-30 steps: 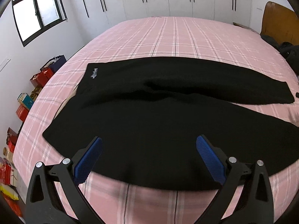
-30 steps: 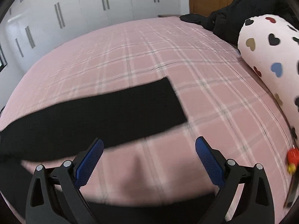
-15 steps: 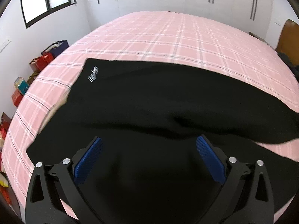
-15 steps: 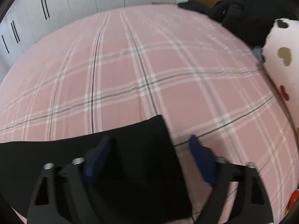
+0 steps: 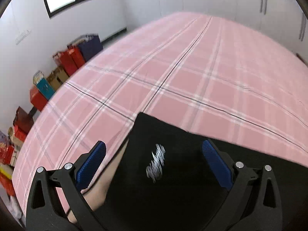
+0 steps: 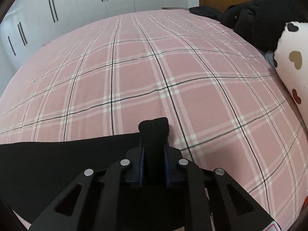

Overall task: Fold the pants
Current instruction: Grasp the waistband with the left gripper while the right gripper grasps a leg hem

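Observation:
Black pants (image 5: 173, 188) lie on the pink plaid bed (image 5: 173, 73). In the left wrist view I see the waist corner with a small white logo (image 5: 156, 162). My left gripper (image 5: 154, 159) is open and hovers just over that corner, its blue pads (image 5: 216, 162) either side of the logo. In the right wrist view my right gripper (image 6: 154, 155) is shut on the pants' leg hem (image 6: 154, 129), a bunched tab of black cloth sticking out past the fingertips. The rest of the leg (image 6: 57, 159) trails off to the left.
Colourful boxes and bags (image 5: 63, 63) line the floor left of the bed under a window. A heart-print pillow (image 6: 290, 61) and a heap of dark clothes (image 6: 256, 17) lie at the headboard on the right. White wardrobes stand behind.
My right gripper came down on the leg's end and shut on the hem. My left gripper moved forward to the waist corner by the logo and stays open.

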A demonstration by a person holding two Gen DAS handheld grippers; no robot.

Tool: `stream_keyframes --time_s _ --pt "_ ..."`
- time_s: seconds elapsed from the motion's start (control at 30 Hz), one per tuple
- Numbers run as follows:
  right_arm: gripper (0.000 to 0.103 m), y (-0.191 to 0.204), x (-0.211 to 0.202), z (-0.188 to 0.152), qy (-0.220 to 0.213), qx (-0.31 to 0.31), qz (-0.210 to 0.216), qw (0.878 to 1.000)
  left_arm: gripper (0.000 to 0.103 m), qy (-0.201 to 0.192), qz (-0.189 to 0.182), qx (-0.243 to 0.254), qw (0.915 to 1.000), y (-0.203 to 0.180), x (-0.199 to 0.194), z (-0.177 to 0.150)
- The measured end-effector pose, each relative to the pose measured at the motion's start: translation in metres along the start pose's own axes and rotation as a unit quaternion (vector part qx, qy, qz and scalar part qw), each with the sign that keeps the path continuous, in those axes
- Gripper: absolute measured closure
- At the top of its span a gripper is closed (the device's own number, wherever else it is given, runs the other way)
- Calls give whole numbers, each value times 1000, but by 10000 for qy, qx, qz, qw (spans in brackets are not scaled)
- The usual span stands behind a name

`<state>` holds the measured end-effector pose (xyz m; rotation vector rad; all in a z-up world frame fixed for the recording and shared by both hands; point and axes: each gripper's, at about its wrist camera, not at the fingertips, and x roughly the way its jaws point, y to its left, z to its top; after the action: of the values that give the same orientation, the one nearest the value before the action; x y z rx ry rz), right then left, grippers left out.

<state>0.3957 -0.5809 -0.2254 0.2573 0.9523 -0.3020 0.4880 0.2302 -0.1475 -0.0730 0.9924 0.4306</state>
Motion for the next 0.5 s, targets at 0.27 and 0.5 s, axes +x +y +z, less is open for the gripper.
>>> stream_keyframes --time_s 0.27,0.5 --pt "89 9 -10 -11 -27 105 -115 9999 74 370 -314 -130 9987 2 42 6" --pt "90 3 -56 -10 -397 164 97 9990 92 -108 -763 -298 9966 27 -16 -1"
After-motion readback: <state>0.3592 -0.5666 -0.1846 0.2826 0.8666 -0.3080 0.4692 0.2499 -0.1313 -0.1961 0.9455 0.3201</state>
